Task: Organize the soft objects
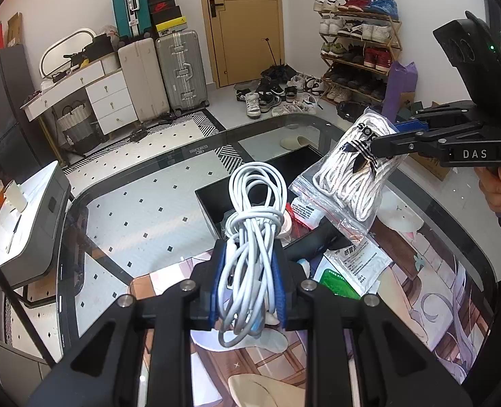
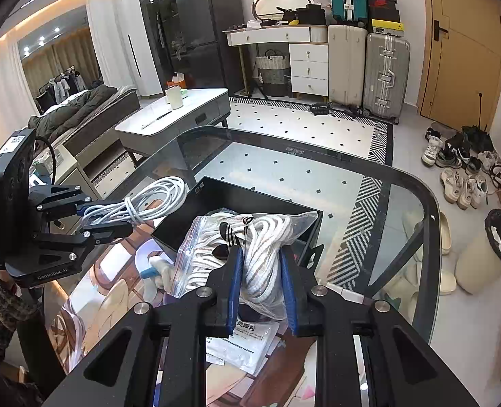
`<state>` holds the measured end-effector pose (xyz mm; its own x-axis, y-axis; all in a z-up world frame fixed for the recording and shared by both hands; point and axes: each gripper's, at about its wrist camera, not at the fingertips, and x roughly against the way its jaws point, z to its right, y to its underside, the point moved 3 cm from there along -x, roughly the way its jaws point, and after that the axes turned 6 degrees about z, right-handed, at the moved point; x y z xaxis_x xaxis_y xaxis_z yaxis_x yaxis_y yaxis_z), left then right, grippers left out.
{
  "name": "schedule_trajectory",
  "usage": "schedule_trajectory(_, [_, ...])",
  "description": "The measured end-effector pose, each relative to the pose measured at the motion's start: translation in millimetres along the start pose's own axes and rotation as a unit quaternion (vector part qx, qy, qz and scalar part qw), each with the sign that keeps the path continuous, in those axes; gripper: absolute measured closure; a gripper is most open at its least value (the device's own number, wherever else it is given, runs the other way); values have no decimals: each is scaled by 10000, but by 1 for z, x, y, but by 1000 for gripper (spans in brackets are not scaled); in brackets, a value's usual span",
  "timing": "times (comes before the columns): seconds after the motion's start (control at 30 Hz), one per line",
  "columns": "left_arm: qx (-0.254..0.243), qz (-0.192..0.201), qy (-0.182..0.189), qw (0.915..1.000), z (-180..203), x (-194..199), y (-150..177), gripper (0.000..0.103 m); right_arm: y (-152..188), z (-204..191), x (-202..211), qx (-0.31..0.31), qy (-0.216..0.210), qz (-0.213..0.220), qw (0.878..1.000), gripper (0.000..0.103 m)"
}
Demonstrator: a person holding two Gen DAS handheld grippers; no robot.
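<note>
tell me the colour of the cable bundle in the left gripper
White cable bundle, clearest in the left wrist view.

Bright even indoor light, ceiling spotlights glowing at left, sharp focus, strong fisheye bending, dark vignetted corners

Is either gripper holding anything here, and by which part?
Left gripper jaws clamp the white cable bundle around its wrapped middle. Right gripper jaws pinch the bagged white laces through the plastic, across the lace bunch.
</note>
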<state>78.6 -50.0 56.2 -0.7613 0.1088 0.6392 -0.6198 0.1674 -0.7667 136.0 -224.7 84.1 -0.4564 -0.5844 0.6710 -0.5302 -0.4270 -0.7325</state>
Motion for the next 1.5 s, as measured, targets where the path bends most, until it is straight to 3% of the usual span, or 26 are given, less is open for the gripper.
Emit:
schedule_trajectory(0.9, [177, -233, -63, 9996, -12, -42, -25, 80, -23, 0, -44, -186, 373, -225, 9989, 82])
schedule_trajectory(1.5, [230, -450, 145, 9986, -6, -80, -26, 80, -18, 7, -86, -344, 274, -435, 9981, 82])
